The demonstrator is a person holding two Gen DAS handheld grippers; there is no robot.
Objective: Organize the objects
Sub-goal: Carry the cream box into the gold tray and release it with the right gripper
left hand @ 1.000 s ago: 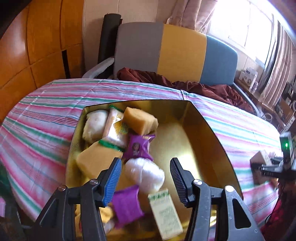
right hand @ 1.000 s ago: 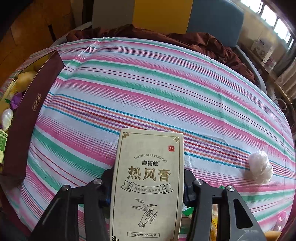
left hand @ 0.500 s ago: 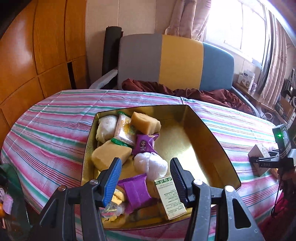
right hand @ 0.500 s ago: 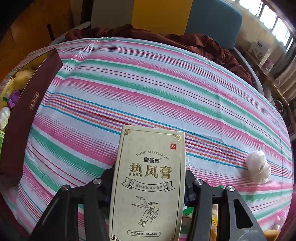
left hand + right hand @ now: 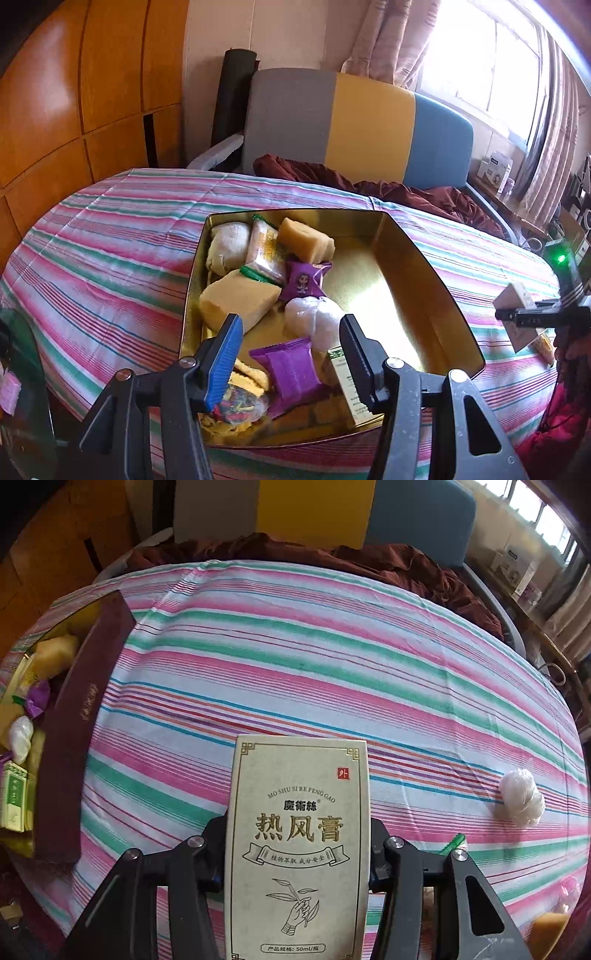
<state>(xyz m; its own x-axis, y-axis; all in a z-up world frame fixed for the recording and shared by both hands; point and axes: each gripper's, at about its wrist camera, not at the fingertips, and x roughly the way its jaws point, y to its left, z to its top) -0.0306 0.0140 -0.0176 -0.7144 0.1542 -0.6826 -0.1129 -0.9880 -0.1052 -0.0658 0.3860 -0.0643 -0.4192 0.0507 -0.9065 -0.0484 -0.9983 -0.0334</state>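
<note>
A gold tin box [image 5: 417,258] sits on the striped tablecloth and holds several wrapped snacks, a white bundle [image 5: 314,317], purple packets [image 5: 291,369] and a small green-and-white carton [image 5: 341,373]. My left gripper [image 5: 291,350] is open and empty, above the box's near end. My right gripper [image 5: 297,842] is shut on a beige carton with Chinese print [image 5: 299,834], held above the cloth. The carton also shows at the far right of the left wrist view [image 5: 517,317]. The box's dark red outer wall [image 5: 81,723] is at the left of the right wrist view.
A white wrapped bundle [image 5: 521,801] lies on the cloth at the right. More snack pieces [image 5: 546,923] lie near the table's front right edge. A chair [image 5: 354,122] with maroon cloth stands behind the table. Wooden panels are at the left.
My left gripper has pulled back and up from the box, so more of the box and room shows. My right gripper with the carton has risen slightly.
</note>
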